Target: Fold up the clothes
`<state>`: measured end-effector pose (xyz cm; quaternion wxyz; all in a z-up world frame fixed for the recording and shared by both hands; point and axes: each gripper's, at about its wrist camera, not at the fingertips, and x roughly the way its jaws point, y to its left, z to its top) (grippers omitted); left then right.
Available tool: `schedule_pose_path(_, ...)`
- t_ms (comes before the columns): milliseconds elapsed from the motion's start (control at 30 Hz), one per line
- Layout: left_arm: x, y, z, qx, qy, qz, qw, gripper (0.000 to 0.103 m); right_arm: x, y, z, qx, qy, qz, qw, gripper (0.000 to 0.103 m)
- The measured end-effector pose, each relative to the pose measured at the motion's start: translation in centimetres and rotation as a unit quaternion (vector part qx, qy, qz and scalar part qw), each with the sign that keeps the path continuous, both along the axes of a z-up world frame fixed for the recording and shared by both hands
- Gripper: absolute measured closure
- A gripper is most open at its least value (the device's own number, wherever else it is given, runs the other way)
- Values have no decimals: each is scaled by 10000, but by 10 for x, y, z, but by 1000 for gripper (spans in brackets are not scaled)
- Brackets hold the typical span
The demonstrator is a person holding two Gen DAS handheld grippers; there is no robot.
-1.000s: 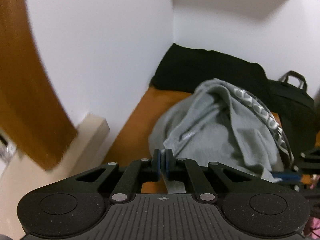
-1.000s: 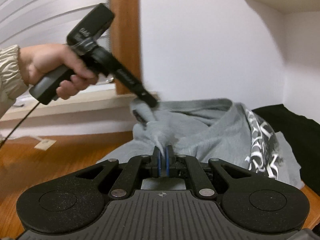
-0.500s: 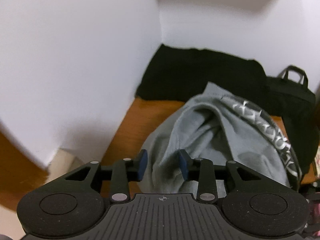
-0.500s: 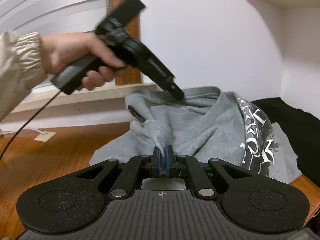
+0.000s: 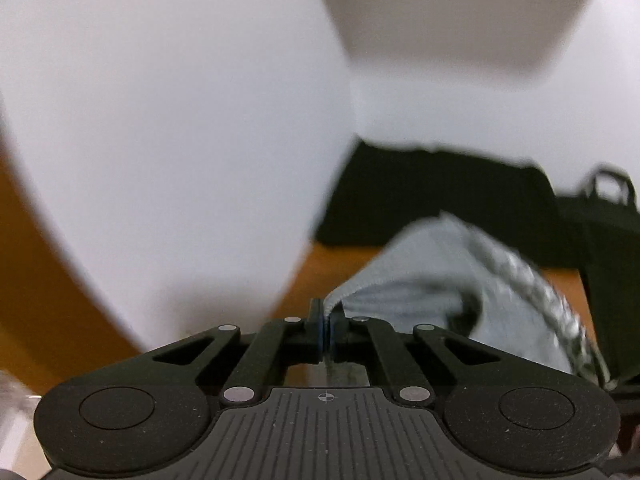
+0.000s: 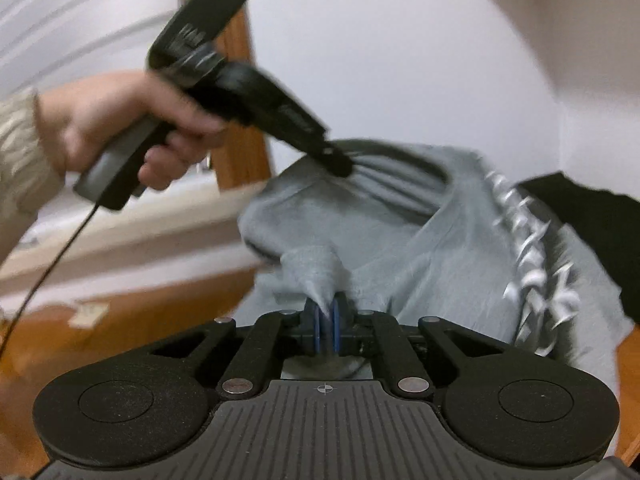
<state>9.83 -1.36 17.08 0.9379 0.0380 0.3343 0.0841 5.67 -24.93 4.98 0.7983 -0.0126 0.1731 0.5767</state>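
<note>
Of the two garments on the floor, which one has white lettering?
The grey sweatshirt, held by both grippers, carries the white lettering. The black garment behind it is plain dark cloth with no print visible.

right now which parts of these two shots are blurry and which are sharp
Left wrist view: the grey sweatshirt, its print and the black bag are motion-smeared, while the left gripper body stays crisp. Right wrist view: the hand and sweatshirt lettering streak; the right gripper is sharp.

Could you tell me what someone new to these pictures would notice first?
A grey sweatshirt with white lettering fills the middle, bunched up over a wooden surface. Both claws pinch it: the right claw on a fold, the left claw on a ribbed edge. A black garment lies behind.
</note>
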Motion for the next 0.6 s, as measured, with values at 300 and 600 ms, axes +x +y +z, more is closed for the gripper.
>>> schedule_pose_path(300, -81, -18, 136, 22, -1690, 454, 9846, 101, -2, -58, 151, 708, -1519, -424, 9850, 97)
schedule_pose_path(600, -206, -90, 313, 625, -3244, 750, 9408, 101, -52, -101, 315, 1509, -2708, -438, 9497, 97)
